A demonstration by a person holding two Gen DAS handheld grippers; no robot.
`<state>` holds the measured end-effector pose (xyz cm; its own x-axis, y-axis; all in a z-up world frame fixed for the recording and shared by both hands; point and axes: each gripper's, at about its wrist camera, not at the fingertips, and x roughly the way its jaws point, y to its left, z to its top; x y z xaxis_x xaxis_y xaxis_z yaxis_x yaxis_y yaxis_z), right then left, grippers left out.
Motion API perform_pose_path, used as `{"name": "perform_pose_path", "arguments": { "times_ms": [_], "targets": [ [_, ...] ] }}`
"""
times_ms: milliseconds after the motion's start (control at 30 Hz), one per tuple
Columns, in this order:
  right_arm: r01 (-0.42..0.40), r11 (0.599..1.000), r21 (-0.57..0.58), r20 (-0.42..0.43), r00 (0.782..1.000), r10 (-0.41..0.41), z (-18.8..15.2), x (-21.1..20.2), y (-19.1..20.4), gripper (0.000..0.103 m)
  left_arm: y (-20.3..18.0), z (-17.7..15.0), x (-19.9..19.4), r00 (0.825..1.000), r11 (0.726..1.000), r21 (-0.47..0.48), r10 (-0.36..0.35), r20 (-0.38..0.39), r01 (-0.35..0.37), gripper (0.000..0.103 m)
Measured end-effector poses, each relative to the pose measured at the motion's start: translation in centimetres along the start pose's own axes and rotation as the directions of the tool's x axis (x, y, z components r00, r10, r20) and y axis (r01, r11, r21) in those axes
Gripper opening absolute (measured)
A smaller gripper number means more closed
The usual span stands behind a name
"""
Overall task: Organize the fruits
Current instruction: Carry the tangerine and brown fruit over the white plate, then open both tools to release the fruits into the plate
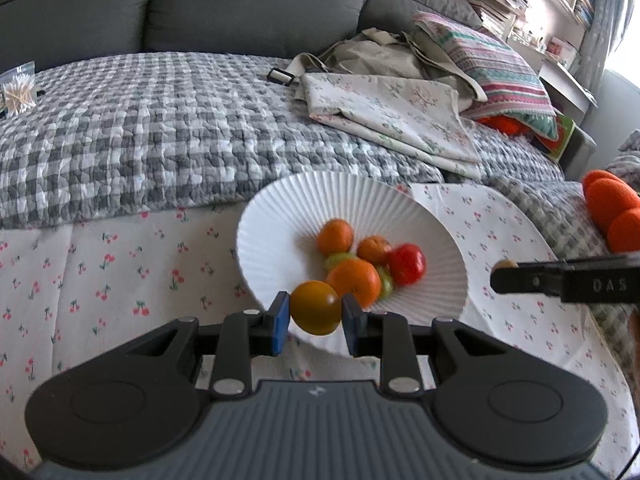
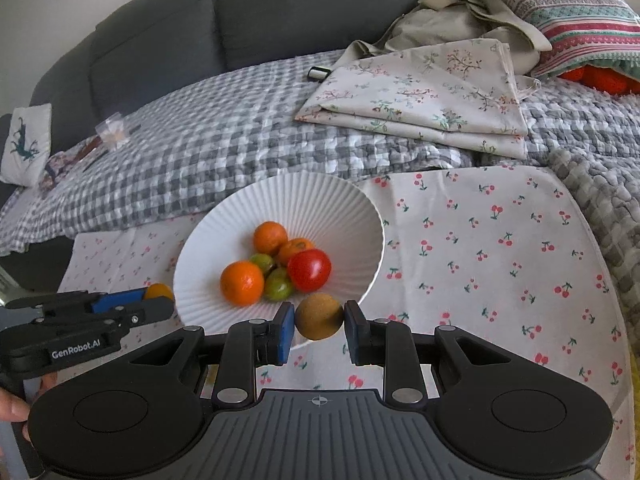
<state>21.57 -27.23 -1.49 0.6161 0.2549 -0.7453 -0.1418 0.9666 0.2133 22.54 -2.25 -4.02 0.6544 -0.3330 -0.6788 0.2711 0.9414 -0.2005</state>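
Observation:
A white ribbed bowl (image 1: 280, 216) (image 2: 320, 204) on a cherry-print cloth holds several fruits: oranges (image 2: 242, 283), a red tomato (image 2: 309, 270) and green fruits (image 2: 279, 285). My left gripper (image 1: 316, 308) is shut on a yellow-orange tomato (image 1: 316, 307) at the bowl's near rim; it also shows at the left of the right wrist view (image 2: 159, 292). My right gripper (image 2: 319, 317) is shut on a brown round fruit (image 2: 319, 317) at the bowl's near rim; it enters the left wrist view from the right (image 1: 506, 266).
The cherry-print cloth (image 2: 480, 248) lies on a grey checked quilt (image 1: 140, 128) before a grey sofa. Folded floral fabric (image 2: 424, 96), a striped pillow (image 1: 500, 64) and an orange knitted item (image 1: 612, 208) lie to the right. A toothpick box (image 1: 18, 94) sits far left.

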Motion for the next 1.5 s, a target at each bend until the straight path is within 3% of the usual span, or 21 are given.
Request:
{"name": "perform_pose_path", "arguments": {
  "times_ms": [567, 933, 1000, 1067, 1333, 1500],
  "targets": [
    [-0.010, 0.998, -0.069, -0.035, 0.999, 0.008, -0.1, 4.0, 0.8, 0.025, -0.2, 1.1, 4.8, 1.000, 0.999, 0.036, 0.016, -0.008, -0.016, 0.026],
    [-0.024, 0.996, -0.091, -0.053, 0.998, 0.019, -0.5, 5.0, 1.4, 0.027, 1.0, 1.0, 4.9, 1.000, 1.000, -0.015, 0.014, -0.024, -0.015, 0.028],
    [-0.023, 0.997, -0.078, -0.049, 0.999, 0.019, -0.4, 4.9, 1.3, 0.029, 1.1, 1.0, 4.6, 1.000, 0.999, -0.027, 0.015, -0.021, -0.016, 0.031],
    [-0.025, 0.998, -0.054, -0.039, 0.999, 0.023, -0.2, 4.6, 0.9, 0.030, 1.2, 1.0, 4.1, 1.000, 0.999, -0.042, 0.015, -0.006, -0.016, 0.041],
    [-0.010, 1.000, 0.000, -0.017, 1.000, 0.010, 0.2, 3.6, -0.3, 0.032, 0.8, 1.2, 2.7, 0.999, 0.997, -0.064, 0.038, 0.001, -0.038, 0.042],
    [-0.015, 1.000, -0.002, -0.005, 1.000, 0.015, 0.2, 2.7, -0.3, 0.033, 0.0, 0.8, 1.8, 0.997, 0.996, -0.054, 0.073, -0.011, -0.073, 0.049]
  ]
}}
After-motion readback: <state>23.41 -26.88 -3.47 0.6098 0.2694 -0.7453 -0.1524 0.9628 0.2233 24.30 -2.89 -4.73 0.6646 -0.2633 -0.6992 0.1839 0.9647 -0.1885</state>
